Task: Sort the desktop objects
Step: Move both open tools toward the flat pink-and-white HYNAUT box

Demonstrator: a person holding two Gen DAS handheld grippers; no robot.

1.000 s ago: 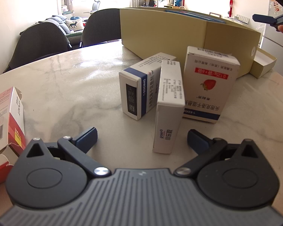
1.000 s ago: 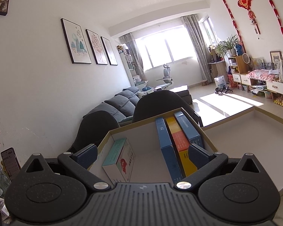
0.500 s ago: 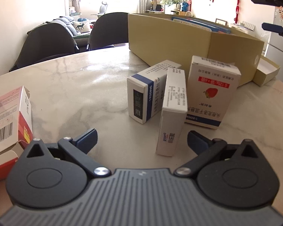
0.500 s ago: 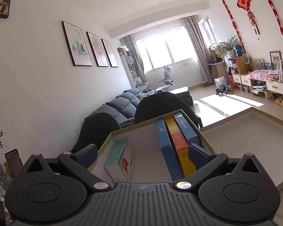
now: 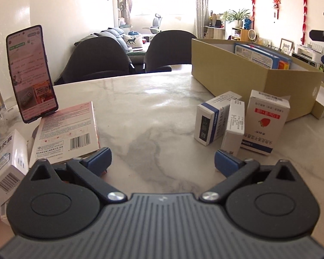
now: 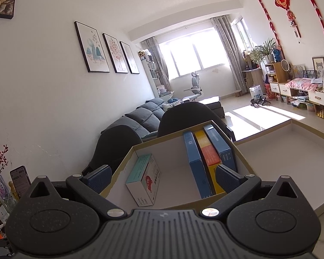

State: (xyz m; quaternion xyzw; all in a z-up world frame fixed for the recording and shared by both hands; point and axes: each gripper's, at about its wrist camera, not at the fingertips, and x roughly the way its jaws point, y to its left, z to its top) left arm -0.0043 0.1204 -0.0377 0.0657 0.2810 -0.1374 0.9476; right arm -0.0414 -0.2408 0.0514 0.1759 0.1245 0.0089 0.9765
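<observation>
Your left gripper (image 5: 163,160) is wide open and holds nothing; it hangs low over the marble table (image 5: 140,108), with bare table between its blue fingers (image 5: 99,158). To its right stand three medicine boxes close together: the white-and-blue box (image 5: 213,120) lies with its long axis running away from you toward the cardboard box (image 5: 248,82), its dark end face turned to you; the narrow white box (image 5: 233,127) stands upright on its short end, leaning against its neighbours; the strawberry box (image 5: 266,122) stands upright too (its print is upside down), just in front of the cardboard wall. To your left a flat pink box (image 5: 69,131) lies with the barcode end toward you, a phone (image 5: 31,73) propped behind it. Your right gripper (image 6: 162,178) is also wide open and empty, above the cardboard box (image 6: 179,205). Inside, a teal-and-white box (image 6: 145,179) stands on its long edge at the left, and three flat boxes (image 6: 207,157) stand on edge side by side at the right, long axes pointing away from you.
</observation>
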